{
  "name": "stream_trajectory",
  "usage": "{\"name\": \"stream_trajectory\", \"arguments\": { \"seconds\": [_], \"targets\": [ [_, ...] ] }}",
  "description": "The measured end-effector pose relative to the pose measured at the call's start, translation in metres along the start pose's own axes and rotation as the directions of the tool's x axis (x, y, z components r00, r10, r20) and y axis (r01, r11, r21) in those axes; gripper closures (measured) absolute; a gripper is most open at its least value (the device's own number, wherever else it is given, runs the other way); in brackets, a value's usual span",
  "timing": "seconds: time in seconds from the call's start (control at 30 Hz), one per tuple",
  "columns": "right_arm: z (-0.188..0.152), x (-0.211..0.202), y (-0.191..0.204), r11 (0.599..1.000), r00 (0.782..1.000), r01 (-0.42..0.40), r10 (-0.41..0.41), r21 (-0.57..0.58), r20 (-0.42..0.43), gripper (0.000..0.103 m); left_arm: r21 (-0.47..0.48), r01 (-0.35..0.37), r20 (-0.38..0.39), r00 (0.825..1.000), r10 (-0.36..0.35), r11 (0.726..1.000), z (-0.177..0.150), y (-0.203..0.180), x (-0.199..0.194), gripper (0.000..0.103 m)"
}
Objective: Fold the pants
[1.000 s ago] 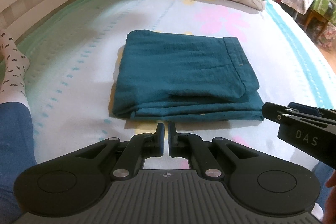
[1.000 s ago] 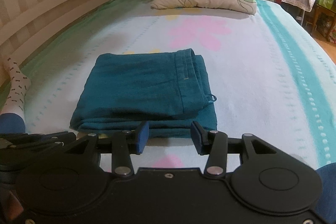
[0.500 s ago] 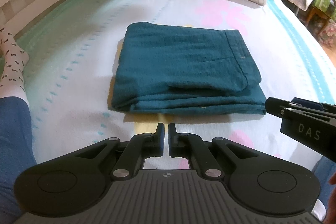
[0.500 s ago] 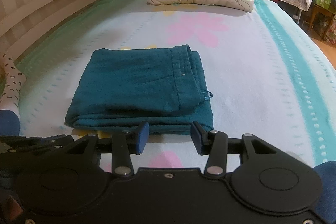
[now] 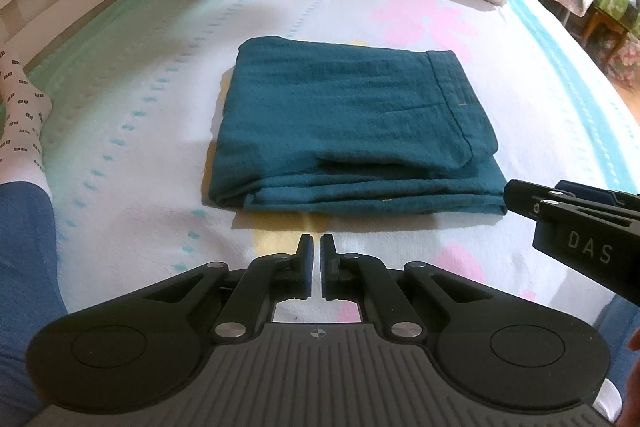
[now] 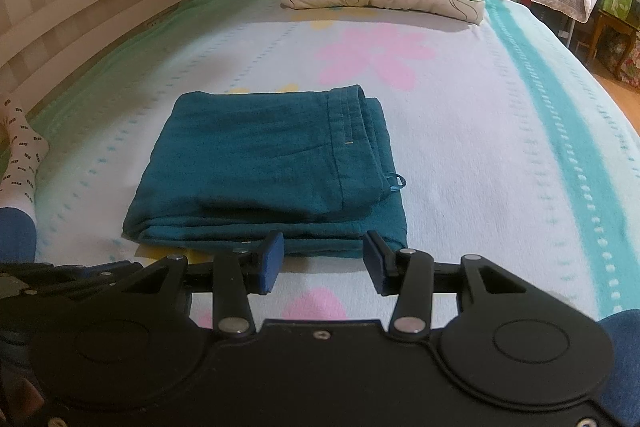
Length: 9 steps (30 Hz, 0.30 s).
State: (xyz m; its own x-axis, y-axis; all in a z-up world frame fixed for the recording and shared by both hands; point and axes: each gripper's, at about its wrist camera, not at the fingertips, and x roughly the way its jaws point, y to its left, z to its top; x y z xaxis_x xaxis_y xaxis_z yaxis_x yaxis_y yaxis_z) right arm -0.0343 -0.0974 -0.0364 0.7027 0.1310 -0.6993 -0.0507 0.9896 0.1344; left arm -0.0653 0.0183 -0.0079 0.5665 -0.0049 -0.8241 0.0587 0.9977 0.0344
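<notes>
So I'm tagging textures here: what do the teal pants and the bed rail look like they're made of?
The pants: probably a woven cotton or linen, matte, finely crinkled. The bed rail: seemingly pale wood with a smooth finish and faint grain.

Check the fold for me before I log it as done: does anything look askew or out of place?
Mostly tidy. On the teal pants, a small loop pokes out past the right edge, and the lower layer juts out beyond the top flap there.
</notes>
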Motion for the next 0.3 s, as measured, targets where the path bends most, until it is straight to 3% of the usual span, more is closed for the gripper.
{"name": "stream_trajectory", "arguments": {
  "seconds": [0.3],
  "targets": [
    [-0.0012,0.0010,-0.0026,1.000,1.000,-0.004,0.004,0.004,-0.004,0.050,0.011,-0.014,0.020,1.000,0.014,1.000,-0.0013,-0.0043,-0.0007,0.099]
  ]
}}
